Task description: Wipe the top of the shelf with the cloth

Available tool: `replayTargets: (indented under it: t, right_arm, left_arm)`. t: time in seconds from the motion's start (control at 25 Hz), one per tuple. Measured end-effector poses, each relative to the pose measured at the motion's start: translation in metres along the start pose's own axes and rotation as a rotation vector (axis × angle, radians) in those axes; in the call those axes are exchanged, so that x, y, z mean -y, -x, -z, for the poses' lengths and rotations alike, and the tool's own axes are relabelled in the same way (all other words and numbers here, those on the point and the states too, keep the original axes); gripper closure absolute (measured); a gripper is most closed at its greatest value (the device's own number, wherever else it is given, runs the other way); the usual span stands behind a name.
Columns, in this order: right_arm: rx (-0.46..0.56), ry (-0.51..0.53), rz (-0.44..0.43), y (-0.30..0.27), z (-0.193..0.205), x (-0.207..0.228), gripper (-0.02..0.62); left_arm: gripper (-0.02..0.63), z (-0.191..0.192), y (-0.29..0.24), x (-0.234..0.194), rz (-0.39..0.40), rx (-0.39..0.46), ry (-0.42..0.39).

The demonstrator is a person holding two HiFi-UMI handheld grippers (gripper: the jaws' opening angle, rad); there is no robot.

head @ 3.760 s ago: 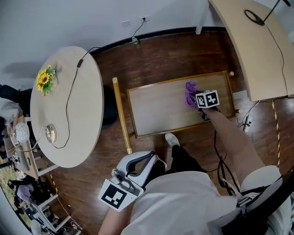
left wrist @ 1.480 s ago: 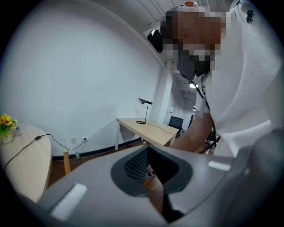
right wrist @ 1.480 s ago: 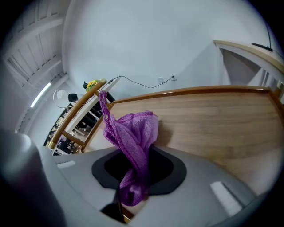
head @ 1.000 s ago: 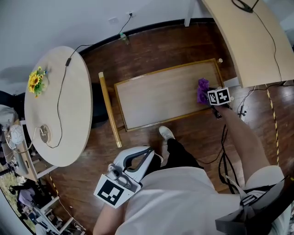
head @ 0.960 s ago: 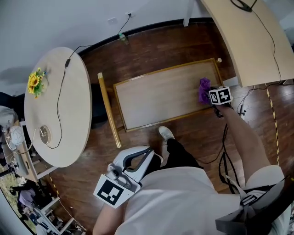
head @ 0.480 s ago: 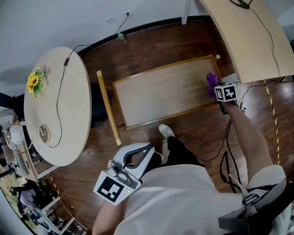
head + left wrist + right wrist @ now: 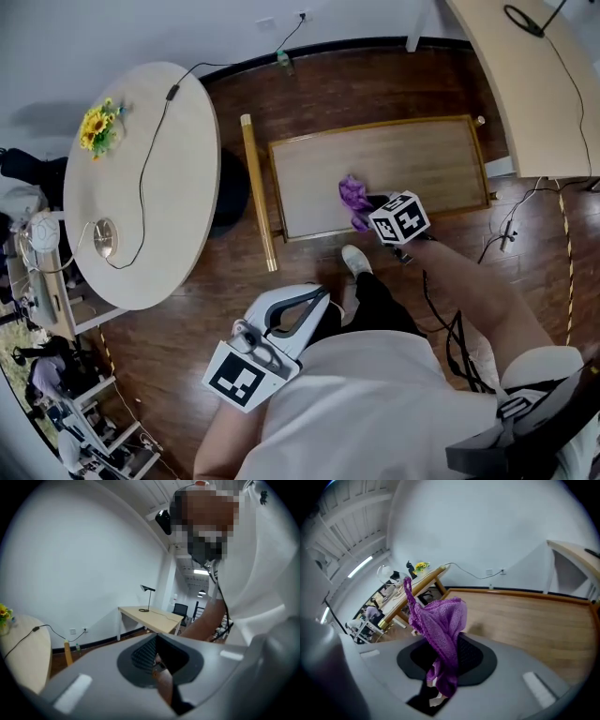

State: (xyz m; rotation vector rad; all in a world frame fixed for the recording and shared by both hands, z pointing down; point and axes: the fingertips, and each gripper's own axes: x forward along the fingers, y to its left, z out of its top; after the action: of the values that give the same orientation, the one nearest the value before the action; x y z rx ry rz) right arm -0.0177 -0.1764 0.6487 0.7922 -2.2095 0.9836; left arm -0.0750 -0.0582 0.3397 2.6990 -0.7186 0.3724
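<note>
The shelf top (image 7: 422, 159) is a long pale wooden panel with a raised rim, lying on the dark floor ahead of me. A purple knitted cloth (image 7: 354, 199) rests on it near the front edge, left of the middle. My right gripper (image 7: 370, 208) is shut on that cloth, its marker cube just behind. In the right gripper view the cloth (image 7: 440, 620) stands bunched up out of the right gripper (image 7: 444, 660), with the shelf top (image 7: 525, 616) beyond. My left gripper (image 7: 309, 302) is held close to my body, shut and with nothing in it; the left gripper (image 7: 157, 657) faces the room.
A round pale table (image 7: 178, 206) stands left with sunflowers (image 7: 98, 127) and a cable. A wooden post (image 7: 258, 192) lies along the shelf's left end. A light desk (image 7: 544, 84) is at top right. Cables (image 7: 506, 234) trail on the floor at right. My shoe (image 7: 356, 260) is by the front rim.
My right gripper has dragged the cloth from the shelf top's right end leftward along the front to left of the middle. The left gripper has stayed by my body.
</note>
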Motion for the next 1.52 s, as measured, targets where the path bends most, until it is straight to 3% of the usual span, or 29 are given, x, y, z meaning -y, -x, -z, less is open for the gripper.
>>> replayTargets:
  t: [0.28,0.48,0.64,0.92,1.52]
  right_arm:
    - [-0.052,0.004,-0.184,-0.100,0.002,-0.123,0.494]
    - [-0.089,0.007,-0.206,-0.129,0.016,-0.146,0.494]
    - [-0.118,-0.024,-0.134,-0.123,0.040,-0.110,0.494]
    - [-0.094,-0.055,-0.001,-0.058,0.064,-0.032,0.494]
    - [-0.122,-0.121,0.386,0.135,0.152,0.177,0.494]
  left_arm:
    - [0.588,0.019,0.042,-0.008,-0.069,-0.001,0.032]
    - [0.588,0.030,0.057,-0.008,-0.080,-0.014,0.050]
    - [0.588,0.034,0.057,-0.007,-0.058,-0.012,0.058]
    - [0.588,0.028,0.030,0.002,0.043,-0.005,0.036]
    - [0.588,0.006,-0.050,0.029,0.210,-0.042,-0.016]
